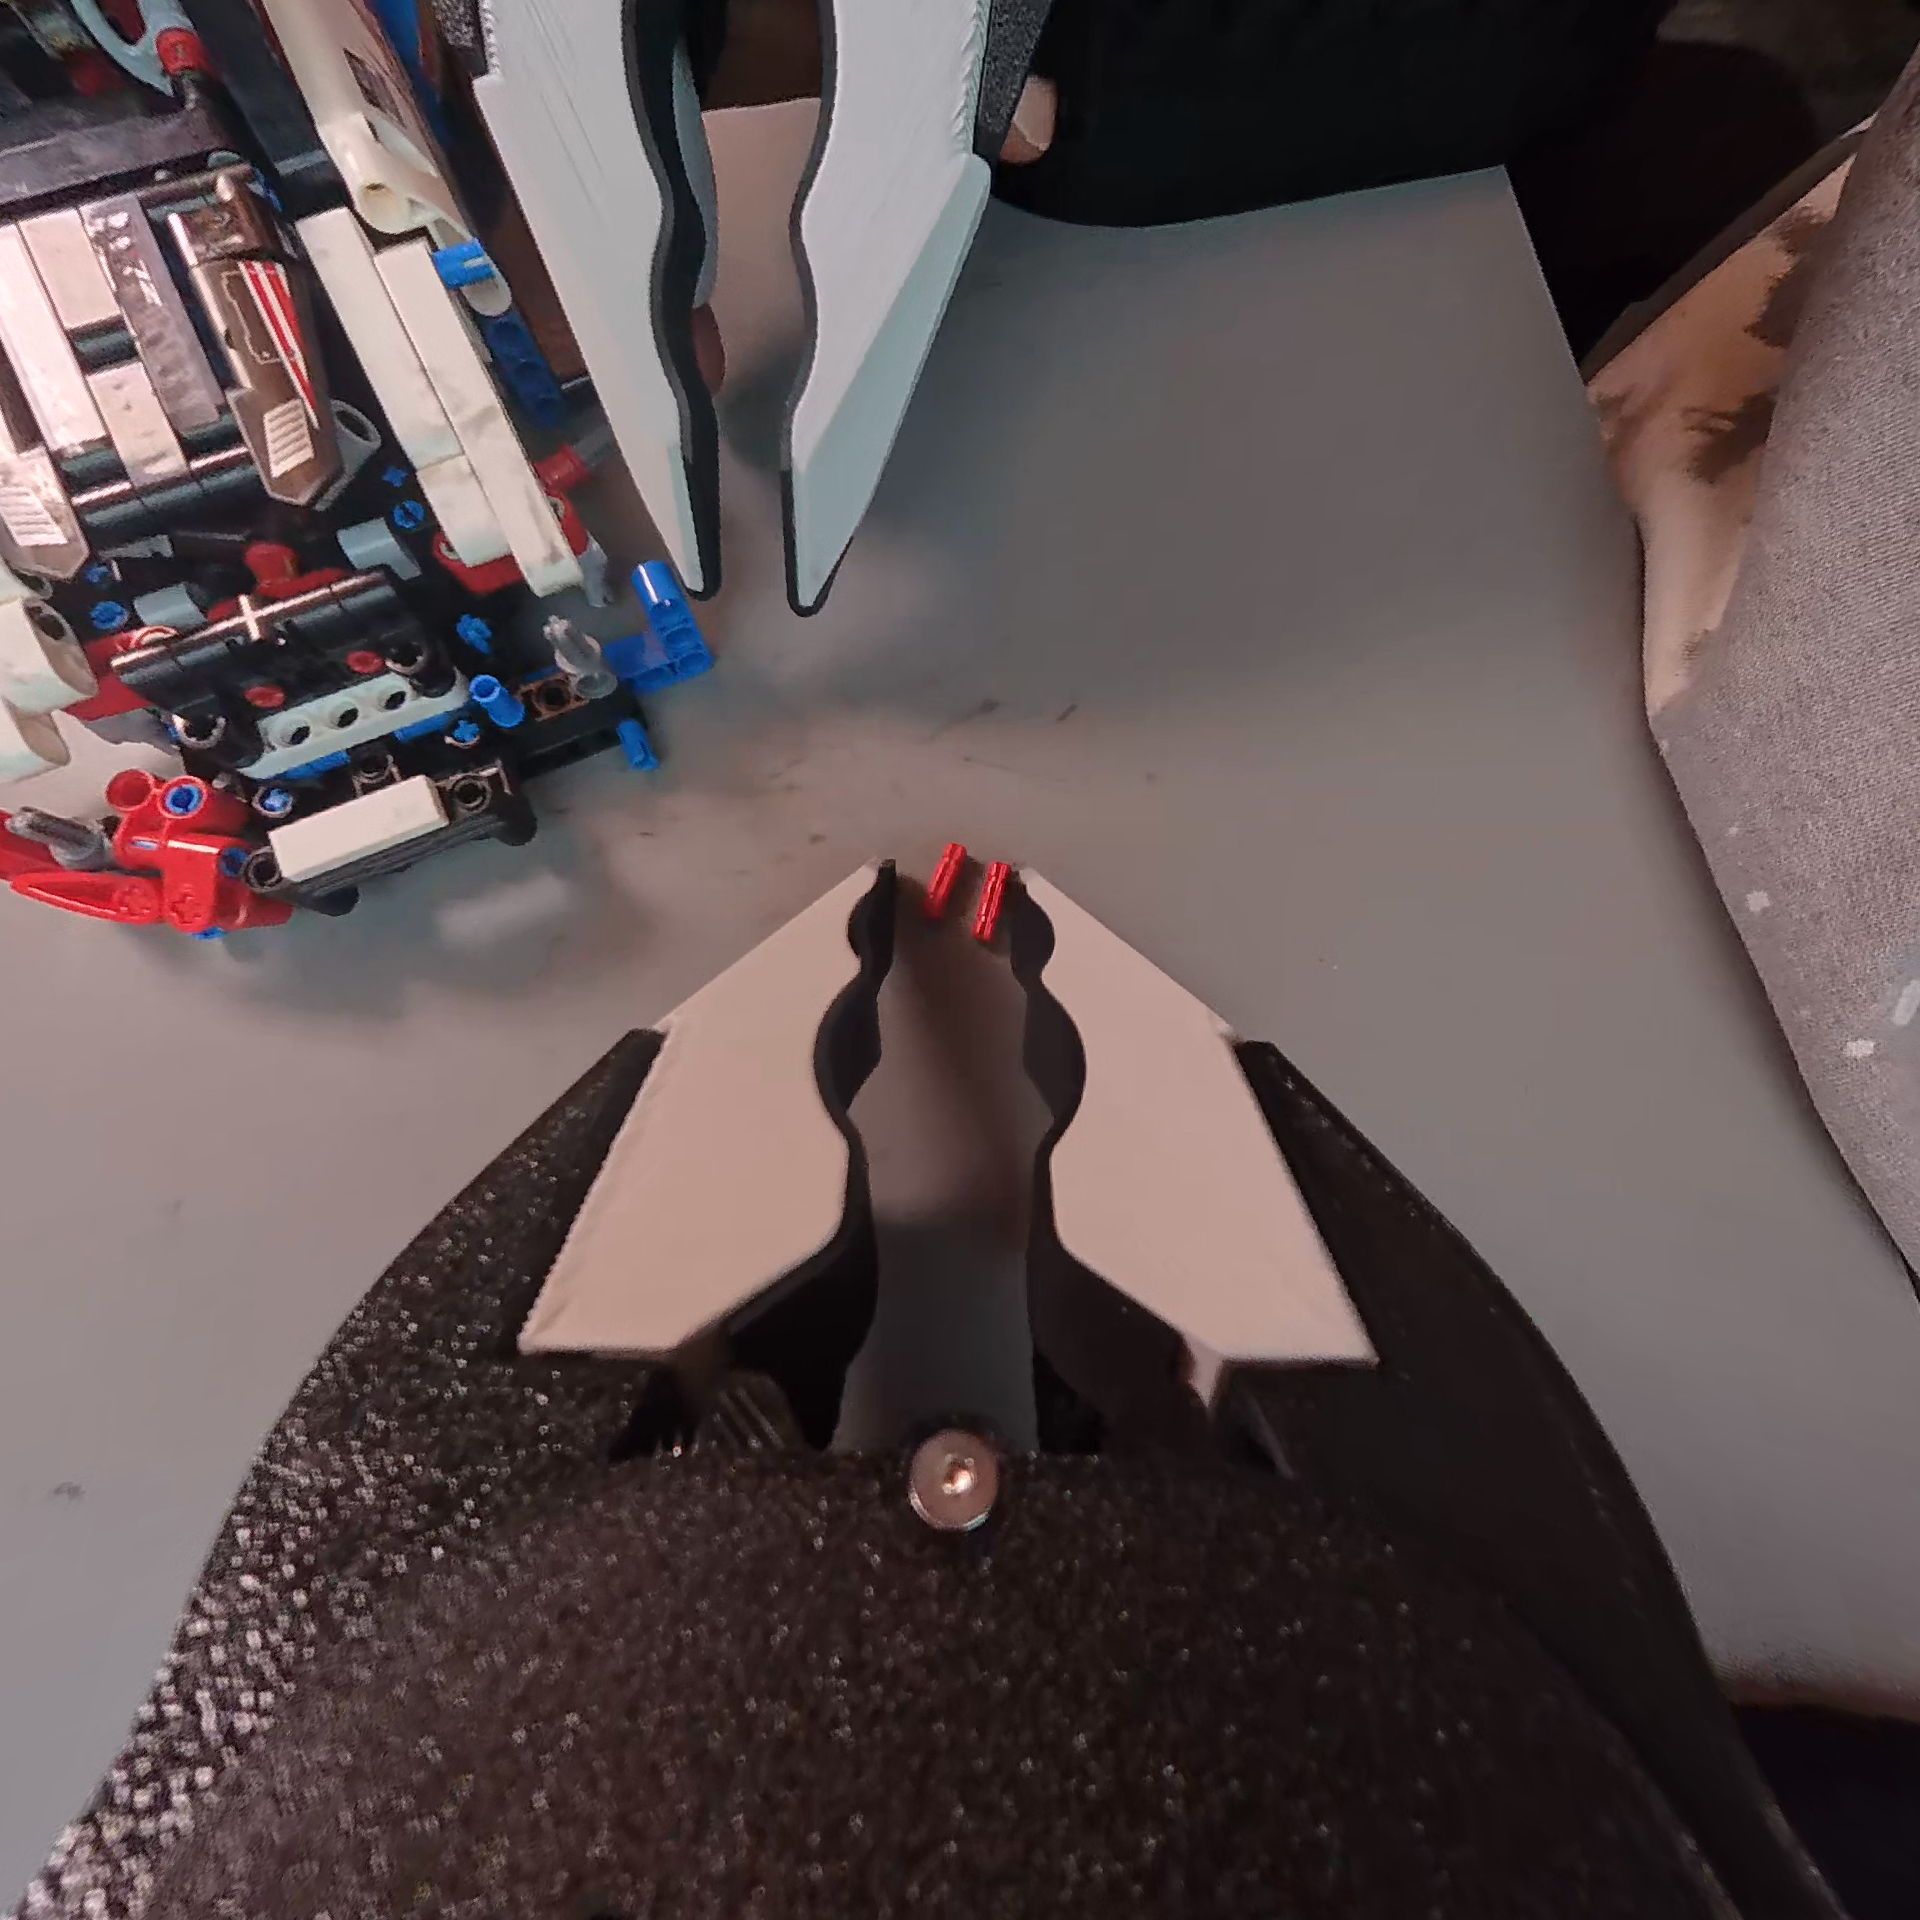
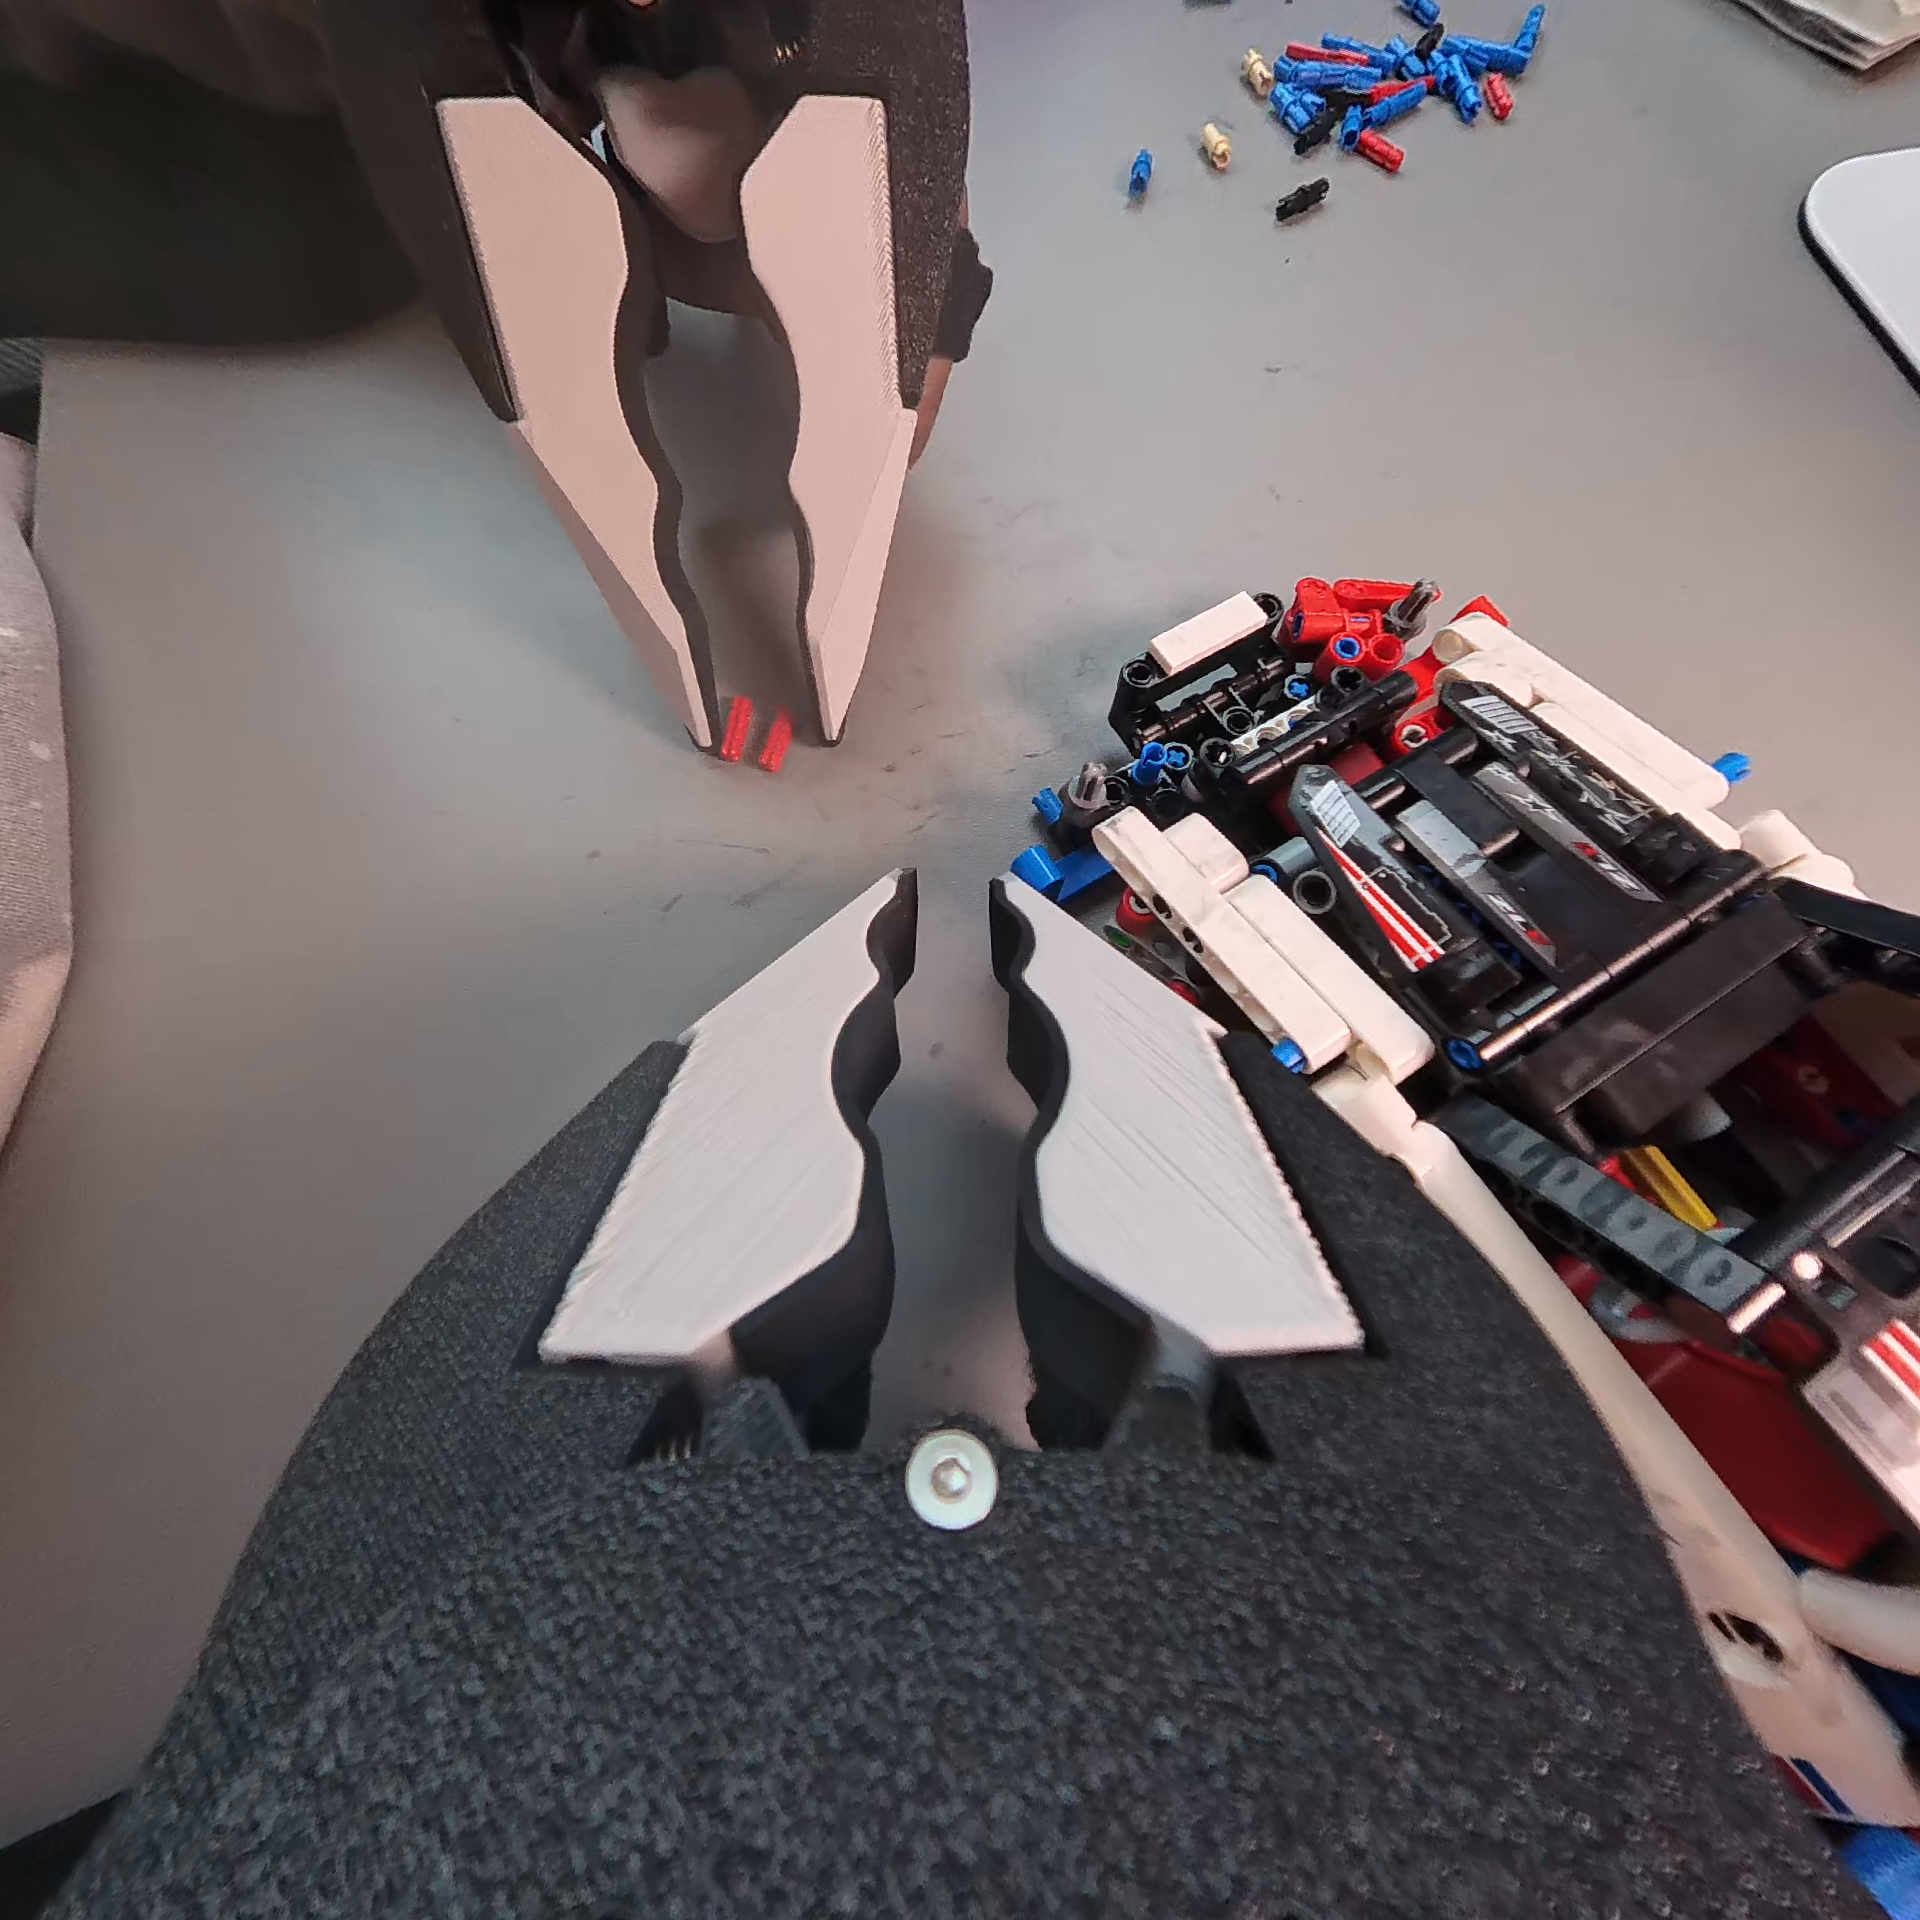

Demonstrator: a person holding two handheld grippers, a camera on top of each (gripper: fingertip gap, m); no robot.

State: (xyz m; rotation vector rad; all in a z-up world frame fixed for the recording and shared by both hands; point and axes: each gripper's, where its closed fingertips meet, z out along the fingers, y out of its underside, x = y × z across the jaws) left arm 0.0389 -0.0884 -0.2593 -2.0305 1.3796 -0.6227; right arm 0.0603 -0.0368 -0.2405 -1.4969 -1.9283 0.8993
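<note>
A grey tabletop (image 1: 1247, 520) carries everything here, and the largest thing on it is a partly built brick model car (image 2: 1507, 883) in white, black and red, with blue connector pins showing through its frame; in the left wrist view the same model (image 1: 260, 520) fills the upper left corner. The right gripper (image 2: 953, 894) hovers just beside the car's near white panels, its white fingers with black pads parted by a narrow gap and holding nothing; in the left wrist view it (image 1: 753, 603) points down at the table next to the model's blue pieces. The left gripper (image 1: 956, 878) rests low on the table, its jaws spread with two small red pins (image 1: 966, 899) lying side by side between the fingertips (whether either tip touches a pin cannot be told); the right wrist view shows that gripper (image 2: 764, 740) from the front, with the same pins (image 2: 755, 732) flat on the surface in the gap, not squeezed. Well apart from both grippers, at the far edge of the table, lies a loose scatter of small blue, red, black and tan pins (image 2: 1371, 88). A grey padded chair edge (image 1: 1787, 727) borders the table on one side.
</note>
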